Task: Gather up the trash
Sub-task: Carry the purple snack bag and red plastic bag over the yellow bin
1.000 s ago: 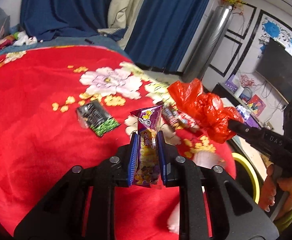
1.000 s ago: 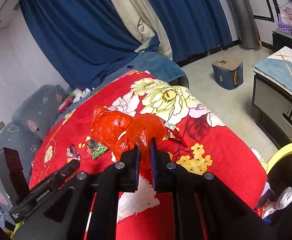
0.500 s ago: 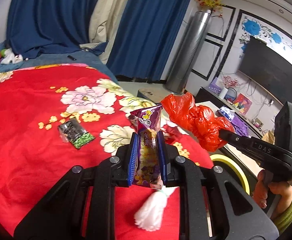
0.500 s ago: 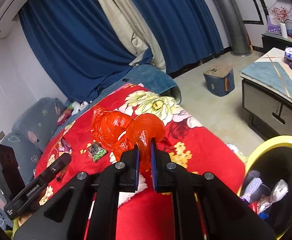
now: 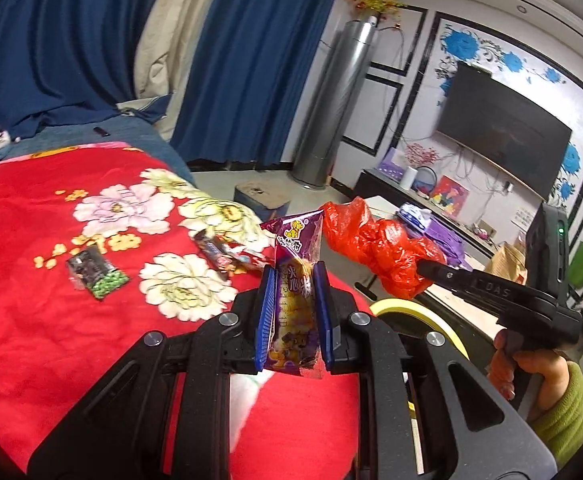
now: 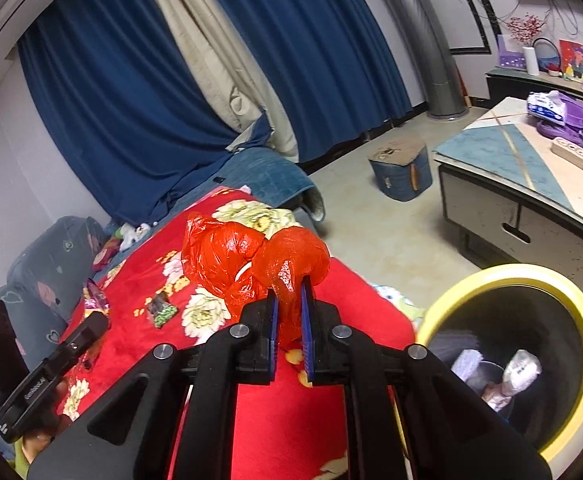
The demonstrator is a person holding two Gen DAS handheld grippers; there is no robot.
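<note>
My left gripper [image 5: 292,276] is shut on a purple snack wrapper [image 5: 296,280] and holds it upright above the red flowered blanket [image 5: 31,272]. My right gripper [image 6: 290,300] is shut on a crumpled red plastic bag [image 6: 247,264], held in the air near the blanket's edge; the bag also shows in the left wrist view [image 5: 379,252]. A yellow-rimmed trash bin [image 6: 531,280] with trash inside stands to the lower right of the right gripper. A black and green wrapper [image 5: 95,276] and a red wrapper [image 5: 227,256] lie on the blanket.
A low table [image 6: 503,160] with purple cloth stands right of the bin. A blue box [image 6: 399,172] sits on the floor. Blue curtains [image 6: 131,80] hang behind. A TV [image 5: 503,132] hangs on the far wall. A grey sofa [image 6: 51,256] is at the left.
Both grippers have moved away from the blanket's middle toward its edge and the bin, each still holding its item. The bin fills more of the right wrist view.
</note>
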